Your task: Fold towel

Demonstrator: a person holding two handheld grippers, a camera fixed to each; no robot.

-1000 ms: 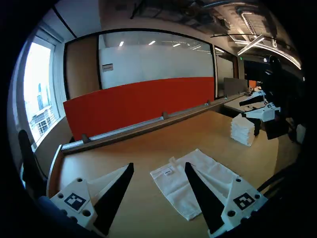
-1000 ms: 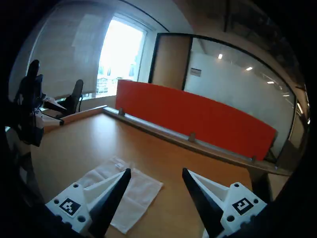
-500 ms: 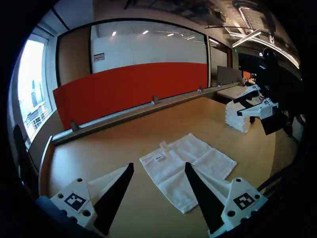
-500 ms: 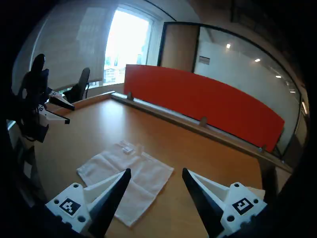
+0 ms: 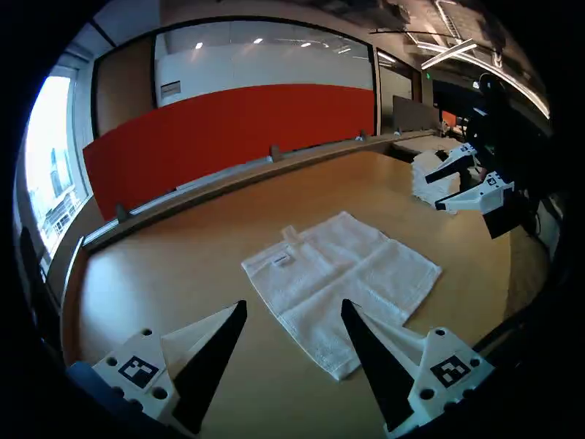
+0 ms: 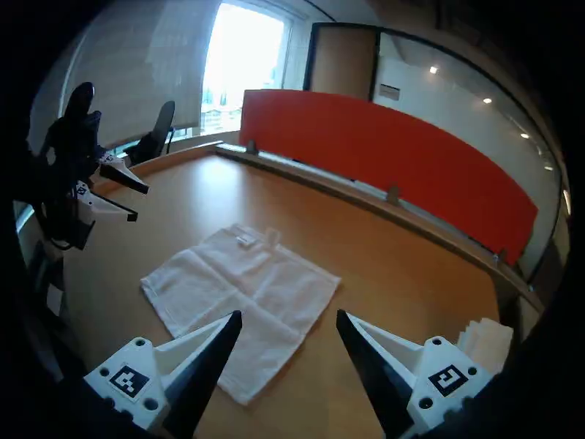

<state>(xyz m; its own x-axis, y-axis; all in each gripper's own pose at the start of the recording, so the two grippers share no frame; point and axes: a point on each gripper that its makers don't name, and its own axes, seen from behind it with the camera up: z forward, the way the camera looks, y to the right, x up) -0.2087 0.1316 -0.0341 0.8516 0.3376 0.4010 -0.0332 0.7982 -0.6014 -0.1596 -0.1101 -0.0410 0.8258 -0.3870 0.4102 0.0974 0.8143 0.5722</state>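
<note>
A white towel (image 5: 340,274) lies spread flat on the wooden table (image 5: 168,271), with a small label and loop at its far edge. In the right gripper view the same towel (image 6: 241,282) lies just beyond my fingers. My left gripper (image 5: 292,311) is open above the towel's near edge, nothing between its fingers. My right gripper (image 6: 287,322) is also open over the towel's near corner. The right gripper (image 5: 468,186) appears across the table in the left gripper view; the left gripper (image 6: 110,190) shows at the left of the right gripper view.
A stack of folded white towels (image 5: 431,175) sits at the table's far right, also at the lower right as the stack (image 6: 486,340) in the right gripper view. A red divider panel (image 5: 234,135) runs along the table's back edge. Office chairs (image 6: 157,135) stand by the window.
Both grippers have tilted downward and drawn nearer the towel, so it now lies larger and more central in both views. Both stay open.
</note>
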